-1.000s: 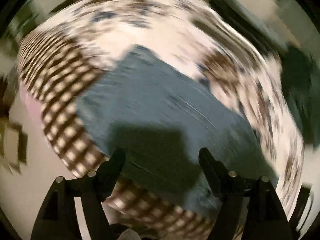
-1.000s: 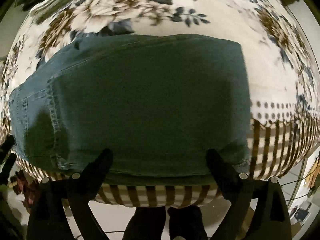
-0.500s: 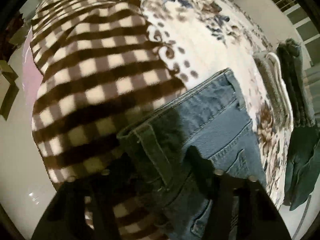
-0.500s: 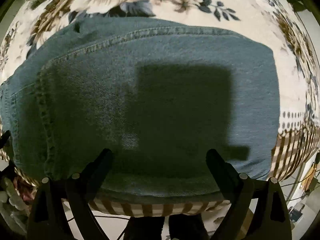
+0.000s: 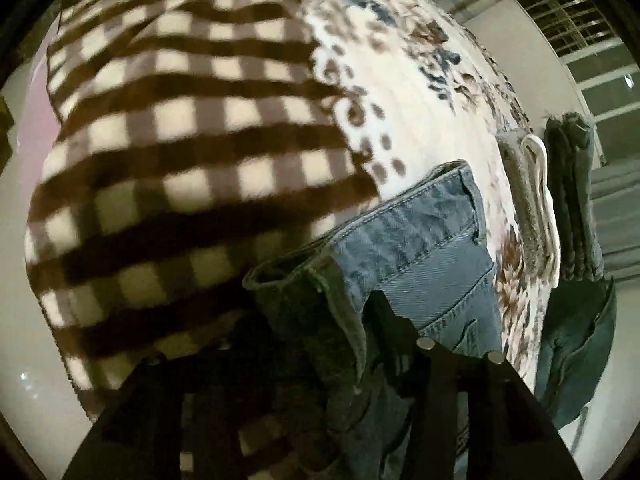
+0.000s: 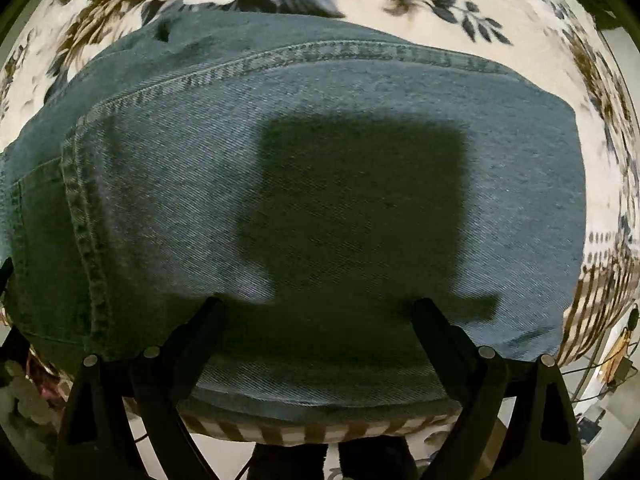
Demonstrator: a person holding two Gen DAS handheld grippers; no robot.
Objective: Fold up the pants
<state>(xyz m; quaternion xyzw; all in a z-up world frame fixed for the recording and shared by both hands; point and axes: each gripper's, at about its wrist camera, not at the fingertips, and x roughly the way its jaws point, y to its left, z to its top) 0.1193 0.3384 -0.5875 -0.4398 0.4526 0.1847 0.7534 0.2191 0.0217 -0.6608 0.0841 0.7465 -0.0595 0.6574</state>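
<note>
Right wrist view: the folded jeans [image 6: 320,184] lie flat on the flowered blanket [image 6: 540,20], long axis left to right, near its checked edge. The right tool [image 6: 316,312] hangs above them, jaws wide apart, closer than a second ago. Only the left wrist view shows the left tool [image 5: 320,320] pinching the waistband [image 5: 304,276], where earlier it was spread open, and folded clothes [image 5: 568,200] beyond.

One pair of jeans [image 6: 320,200], two tools, one blanket [image 5: 180,140].
</note>
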